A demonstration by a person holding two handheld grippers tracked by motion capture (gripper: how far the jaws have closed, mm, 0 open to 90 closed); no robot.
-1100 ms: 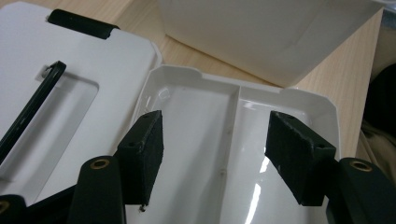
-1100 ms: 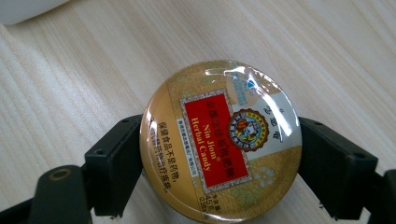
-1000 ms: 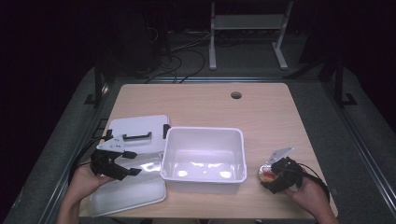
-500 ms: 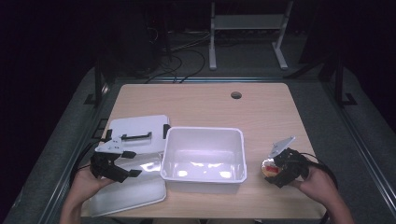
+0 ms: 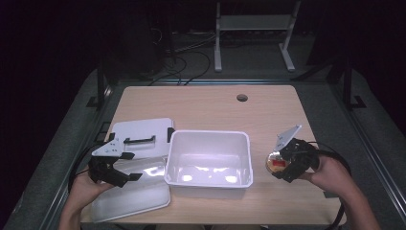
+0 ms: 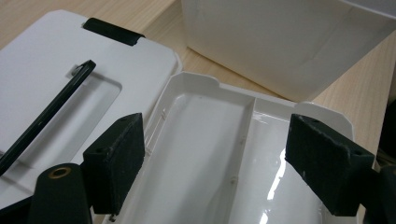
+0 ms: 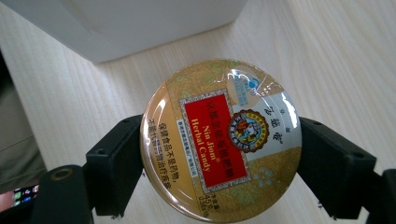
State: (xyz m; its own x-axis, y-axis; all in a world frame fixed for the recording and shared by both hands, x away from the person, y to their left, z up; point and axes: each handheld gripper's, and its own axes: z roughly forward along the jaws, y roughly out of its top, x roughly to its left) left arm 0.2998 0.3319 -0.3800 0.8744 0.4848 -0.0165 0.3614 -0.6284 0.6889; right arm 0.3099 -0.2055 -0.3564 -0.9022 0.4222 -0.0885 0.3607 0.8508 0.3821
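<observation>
At the table's left the left gripper point(image 5: 125, 171) hovers over the shallow white tray point(image 6: 205, 154), its jaws spread with nothing between them and just now widening; beside the tray lies the white lid point(image 5: 139, 132) with its black handle; the white bin point(image 5: 208, 158) sits mid-table; to its right, the right gripper point(image 5: 282, 165) pinches a round candy tin point(image 7: 220, 137) by its rim, lifted off the wood.

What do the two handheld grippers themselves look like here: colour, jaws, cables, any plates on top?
Both the left gripper and the right gripper are black, with two blocky jaws faced in dark, rough pads. Each carries a grey three-cornered plate on top and trails a black cable. The forearms are bare, with no sleeves in view.
</observation>
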